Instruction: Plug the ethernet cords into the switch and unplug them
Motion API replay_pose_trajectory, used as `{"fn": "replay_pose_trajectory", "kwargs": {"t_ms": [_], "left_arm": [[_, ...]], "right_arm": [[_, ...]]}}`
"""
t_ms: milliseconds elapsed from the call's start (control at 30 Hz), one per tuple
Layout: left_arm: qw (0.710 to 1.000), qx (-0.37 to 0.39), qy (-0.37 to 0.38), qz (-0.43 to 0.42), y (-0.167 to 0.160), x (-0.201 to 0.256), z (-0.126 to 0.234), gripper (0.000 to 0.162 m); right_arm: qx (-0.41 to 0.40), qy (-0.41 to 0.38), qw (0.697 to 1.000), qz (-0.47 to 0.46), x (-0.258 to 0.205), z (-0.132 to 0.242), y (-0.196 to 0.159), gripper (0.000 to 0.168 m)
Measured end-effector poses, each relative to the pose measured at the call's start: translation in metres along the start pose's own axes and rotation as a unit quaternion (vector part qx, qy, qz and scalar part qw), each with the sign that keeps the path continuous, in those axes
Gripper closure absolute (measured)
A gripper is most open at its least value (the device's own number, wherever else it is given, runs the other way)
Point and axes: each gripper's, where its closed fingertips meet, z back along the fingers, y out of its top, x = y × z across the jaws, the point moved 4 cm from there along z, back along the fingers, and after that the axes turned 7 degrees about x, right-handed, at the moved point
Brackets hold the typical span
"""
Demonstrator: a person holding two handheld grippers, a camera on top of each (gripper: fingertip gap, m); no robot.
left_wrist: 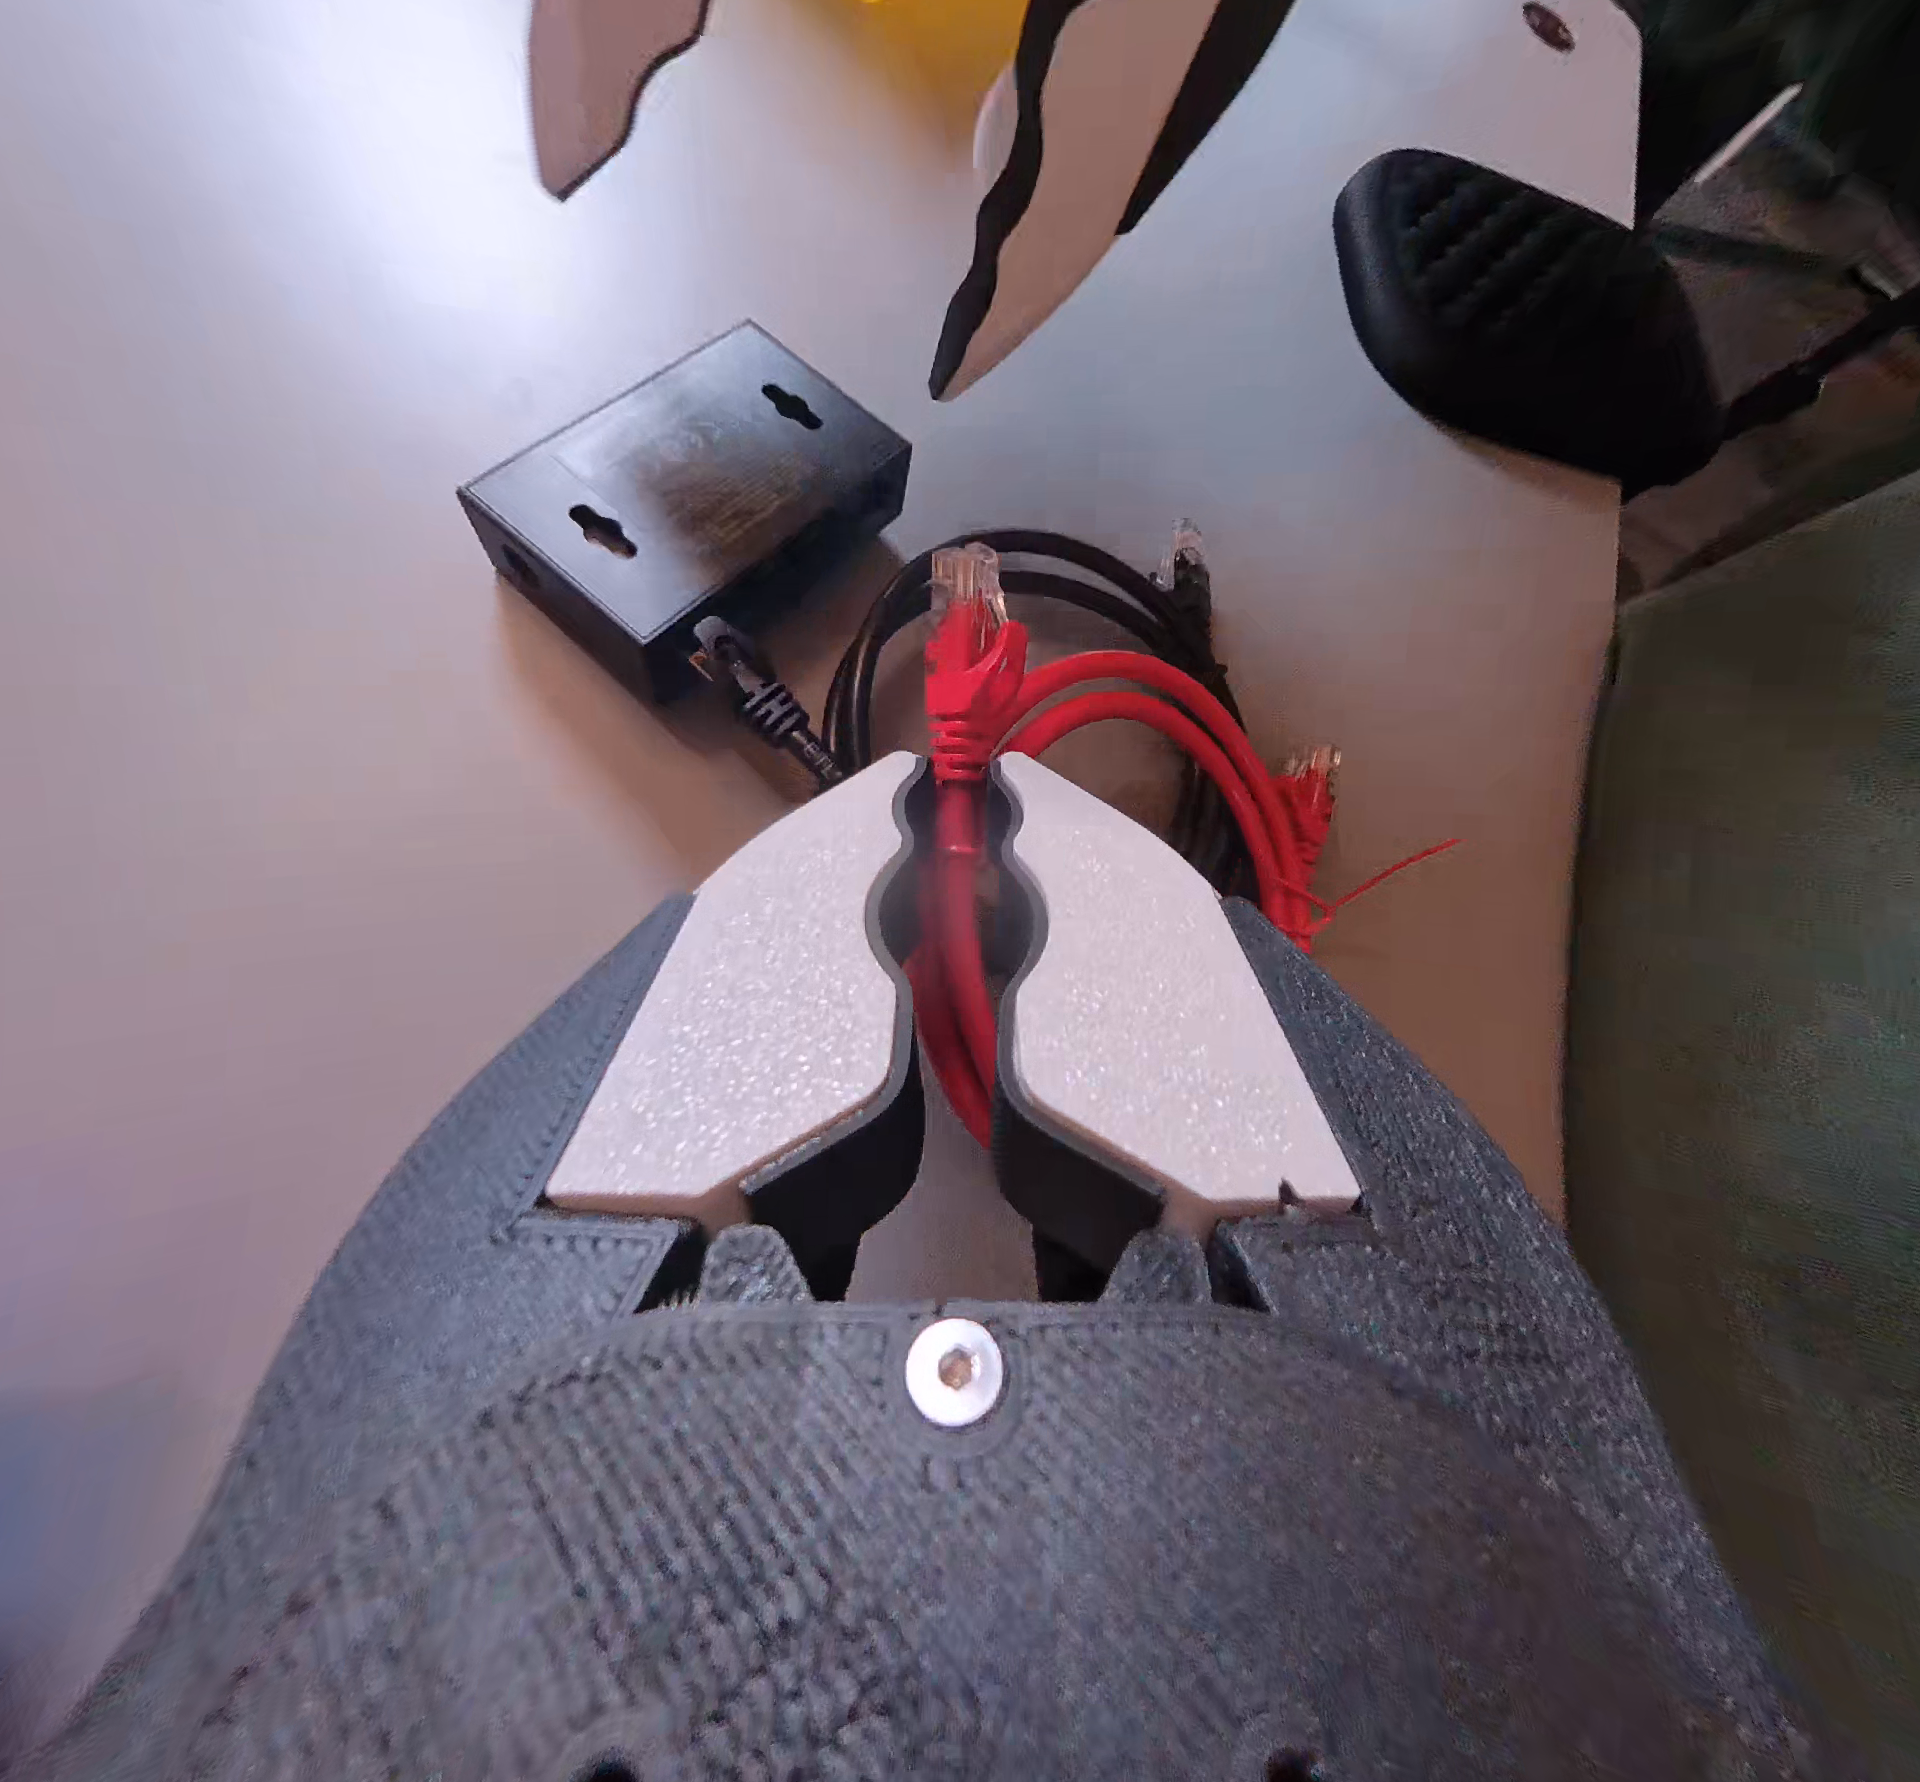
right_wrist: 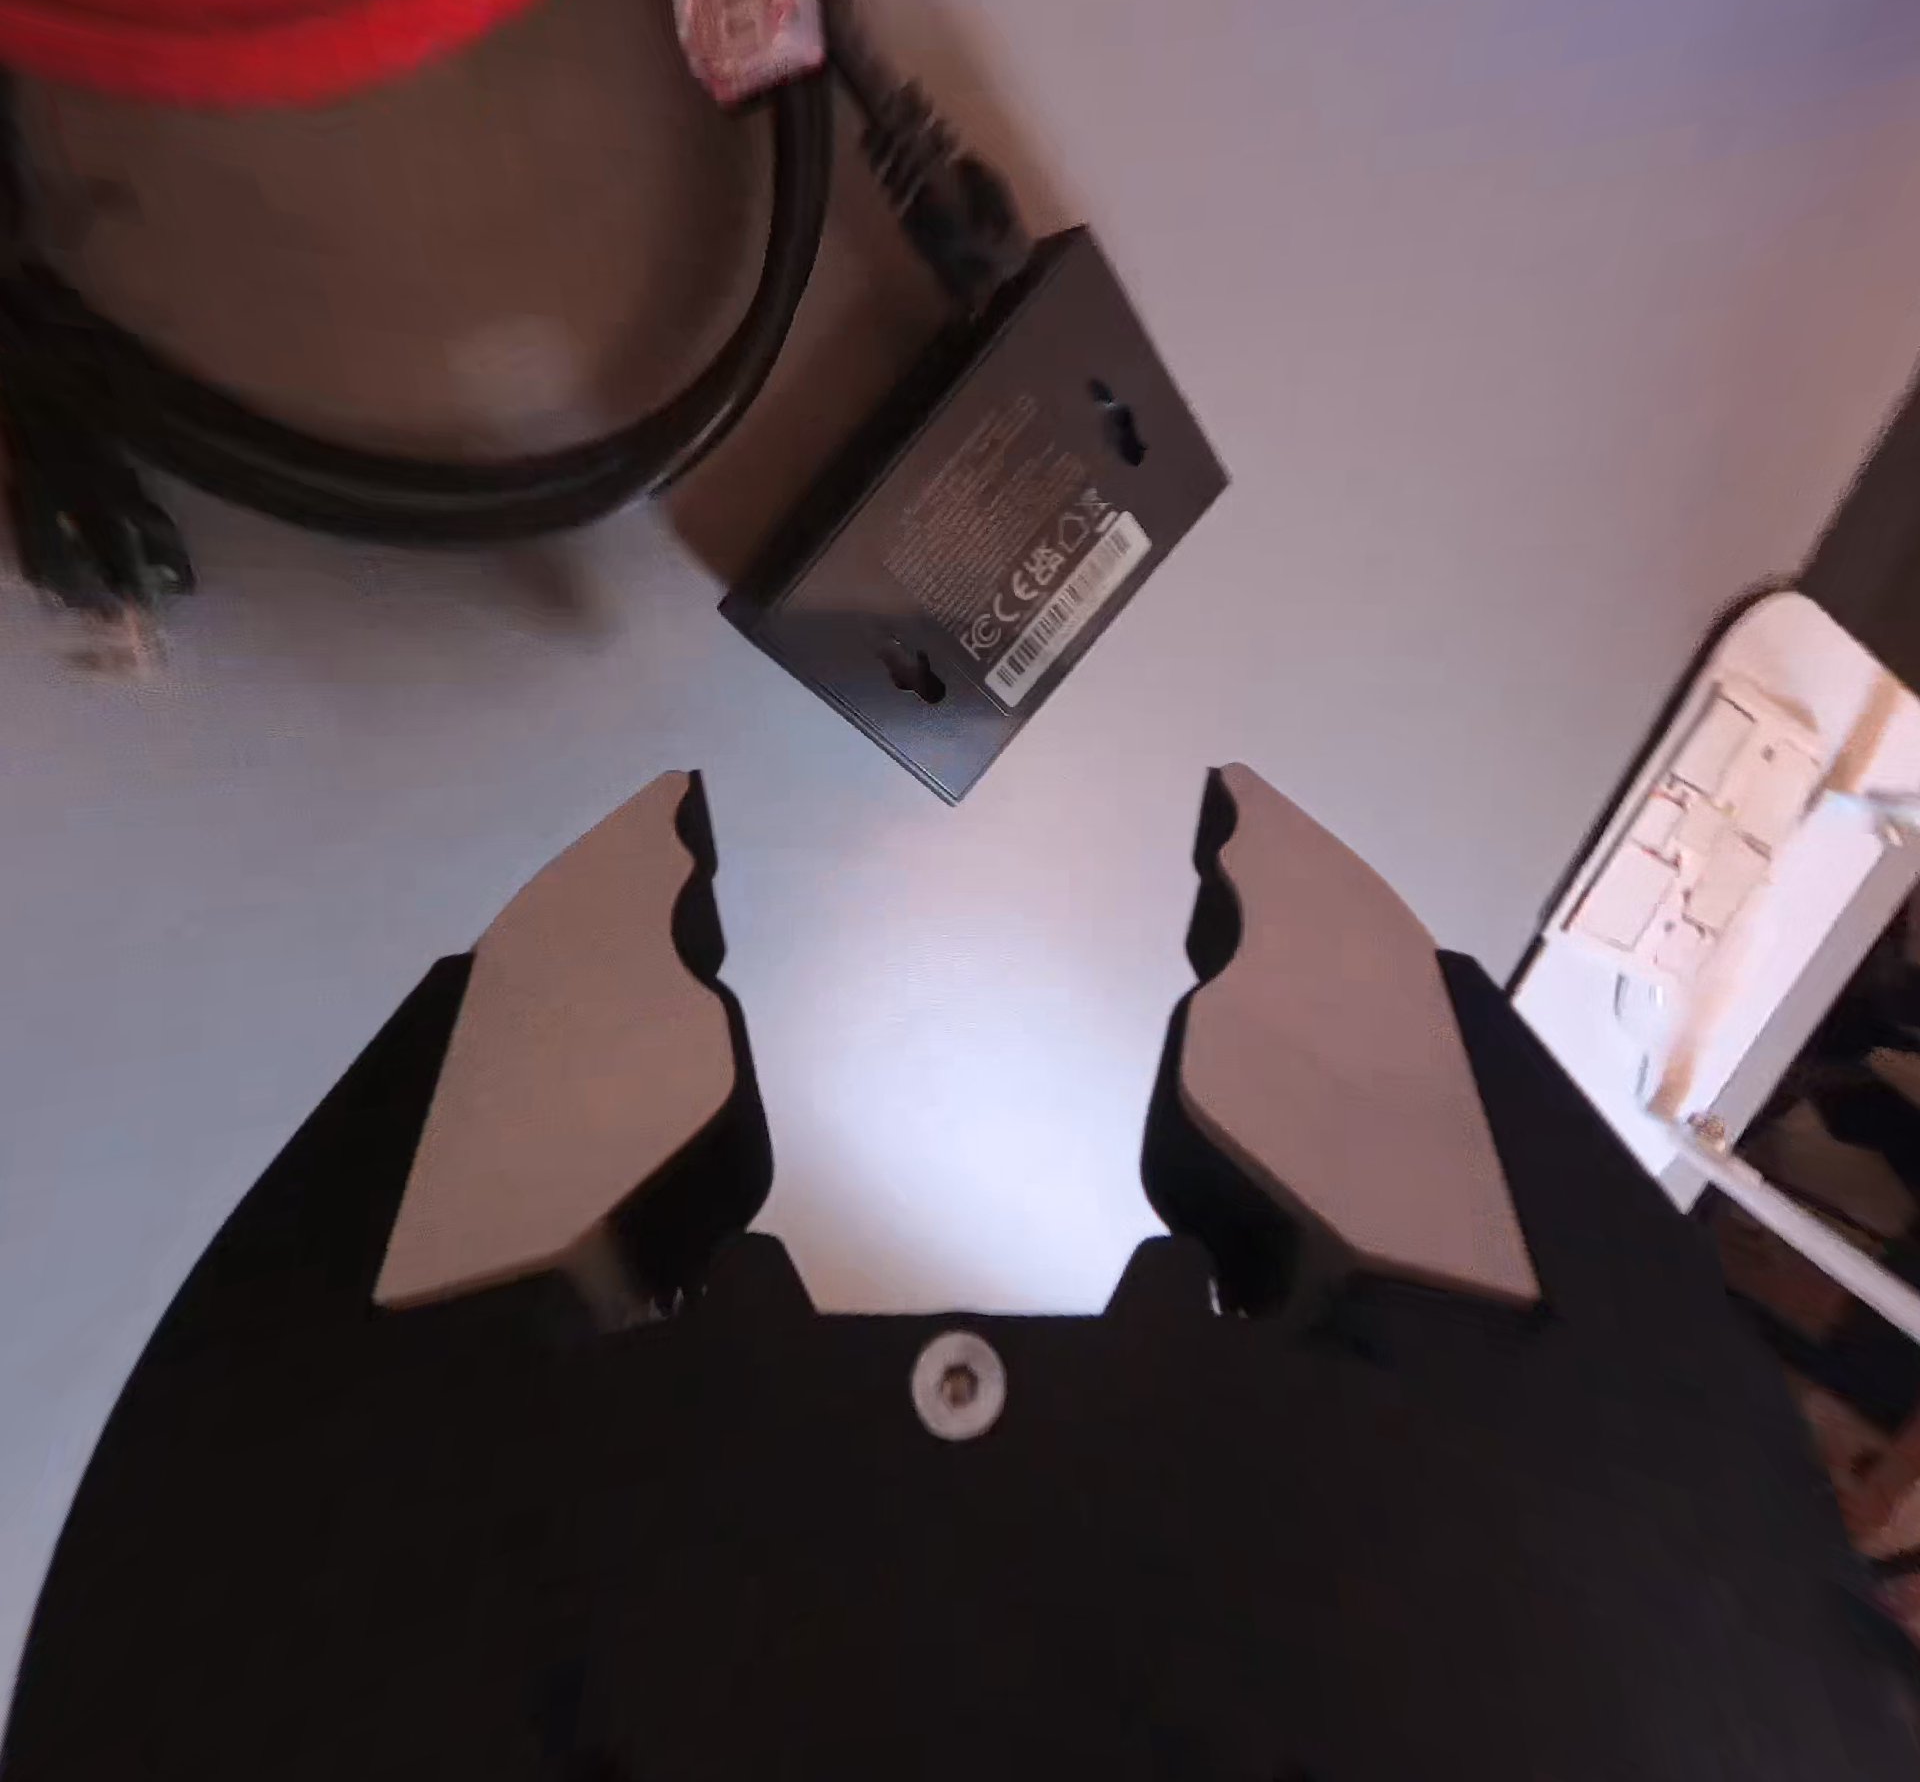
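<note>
Red ethernet cord (left_wrist: 961, 859) sits clamped between left fingers (left_wrist: 821, 911); right fingers (right_wrist: 623, 943) apart, seemingly empty.

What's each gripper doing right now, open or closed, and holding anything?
Left gripper: closed on the red ethernet cord, just behind its plug.
Right gripper: open, holding nothing, close to the black switch.

Both wrist views look steeply down from close above the pale table (left_wrist: 260, 382). They share the black box-shaped switch (left_wrist: 686, 496) (right_wrist: 987, 527), at eleven o'clock left, twelve o'clock right.
</note>
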Motion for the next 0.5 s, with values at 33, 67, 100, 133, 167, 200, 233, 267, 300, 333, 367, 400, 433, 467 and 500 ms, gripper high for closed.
{"fn": "replay_pose_trajectory", "kwargs": {"t_ms": [33, 67, 100, 133, 167, 200, 233, 267, 300, 333, 367, 400, 433, 467, 500], "left_arm": [[1.000, -0.002, 0.003, -0.001, -0.001, -0.001, -0.001, 0.152], [1.000, -0.007, 0.001, -0.004, -0.002, 0.000, -0.001, 0.152], [1.000, -0.011, 0.001, -0.007, -0.003, 0.000, -0.002, 0.152], [1.000, -0.013, 0.002, -0.010, -0.004, 0.000, -0.003, 0.152], [1.000, -0.015, 0.000, -0.012, -0.004, 0.000, -0.003, 0.152], [1.000, -0.017, -0.005, -0.014, -0.005, 0.000, -0.003, 0.152], [1.000, -0.016, -0.010, -0.018, -0.005, 0.001, -0.002, 0.151], [1.000, -0.017, -0.014, -0.019, -0.006, 0.002, -0.002, 0.151], [0.999, -0.018, -0.018, -0.020, -0.007, 0.002, -0.001, 0.151], [0.999, -0.018, -0.021, -0.020, -0.007, 0.002, 0.000, 0.151], [0.999, -0.016, -0.023, -0.019, -0.007, 0.002, 0.000, 0.151], [0.999, -0.016, -0.025, -0.018, -0.008, 0.002, 0.001, 0.151], [0.999, -0.016, -0.025, -0.018, -0.008, 0.002, 0.002, 0.151], [0.999, -0.014, -0.024, -0.017, -0.008, 0.002, 0.003, 0.152], [1.000, -0.012, -0.024, -0.014, -0.008, 0.002, 0.004, 0.151]], "right_arm": [[-0.025, 0.025, 0.999, 0.025, 0.002, -0.007, -0.001, 0.073], [-0.044, 0.045, 0.997, 0.051, 0.005, -0.012, -0.001, 0.067], [-0.056, 0.062, 0.994, 0.076, 0.007, -0.017, 0.001, 0.061], [-0.061, 0.080, 0.990, 0.096, 0.009, -0.021, 0.005, 0.057], [-0.062, 0.098, 0.987, 0.115, 0.011, -0.024, 0.009, 0.053], [-0.063, 0.112, 0.982, 0.136, 0.012, -0.026, 0.013, 0.050], [-0.064, 0.124, 0.978, 0.154, 0.014, -0.029, 0.016, 0.048], [-0.065, 0.137, 0.974, 0.171, 0.017, -0.030, 0.020, 0.046], [-0.063, 0.151, 0.969, 0.184, 0.018, -0.032, 0.022, 0.045], [-0.062, 0.166, 0.965, 0.194, 0.020, -0.035, 0.024, 0.045], [-0.064, 0.183, 0.960, 0.202, 0.020, -0.038, 0.023, 0.045], [-0.068, 0.201, 0.955, 0.206, 0.020, -0.042, 0.020, 0.045], [-0.069, 0.219, 0.952, 0.202, 0.019, -0.045, 0.017, 0.048], [-0.059, 0.232, 0.951, 0.196, 0.016, -0.049, 0.016, 0.053], [-0.041, 0.233, 0.953, 0.191, 0.014, -0.051, 0.017, 0.058]]}}
